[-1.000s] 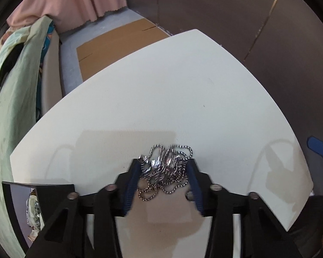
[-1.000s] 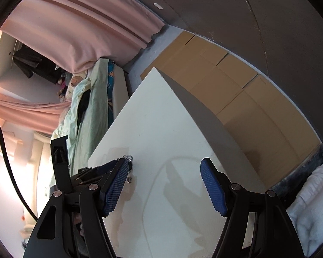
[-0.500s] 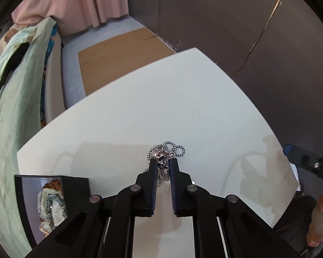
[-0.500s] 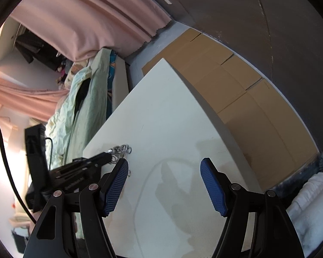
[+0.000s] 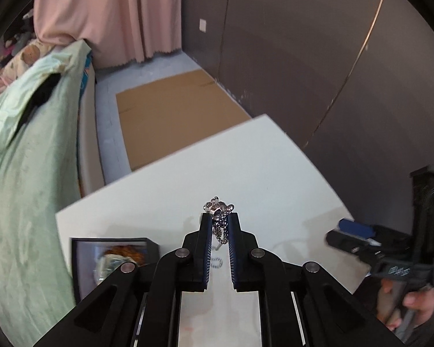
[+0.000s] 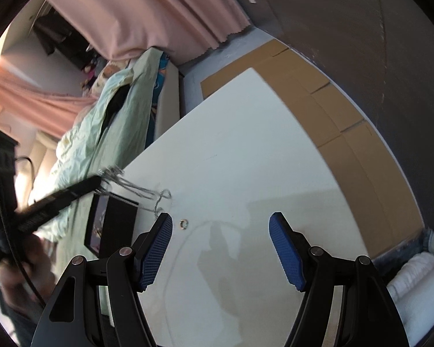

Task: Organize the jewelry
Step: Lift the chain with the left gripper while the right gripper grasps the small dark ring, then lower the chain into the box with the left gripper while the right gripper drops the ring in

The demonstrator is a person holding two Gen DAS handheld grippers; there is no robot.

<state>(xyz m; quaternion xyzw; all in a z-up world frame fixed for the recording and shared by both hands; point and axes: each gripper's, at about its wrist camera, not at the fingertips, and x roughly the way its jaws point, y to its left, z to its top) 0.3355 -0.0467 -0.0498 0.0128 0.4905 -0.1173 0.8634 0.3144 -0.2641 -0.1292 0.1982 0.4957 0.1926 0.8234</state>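
Left gripper is over the table, chain pinched at its tips, loops trailing down to the tabletop. Box sits on the table's left edge, just left of that gripper; something lies in it, too unclear to say what. Ring lies on the table just right of the box, near the right gripper's left finger. Right gripper is to the right, apart from the chain. Cardboard on the floor behind the table. Bedding to the left.

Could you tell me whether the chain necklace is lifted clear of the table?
Partly: left gripper holds the chain necklace raised, its tail trailing to the table.
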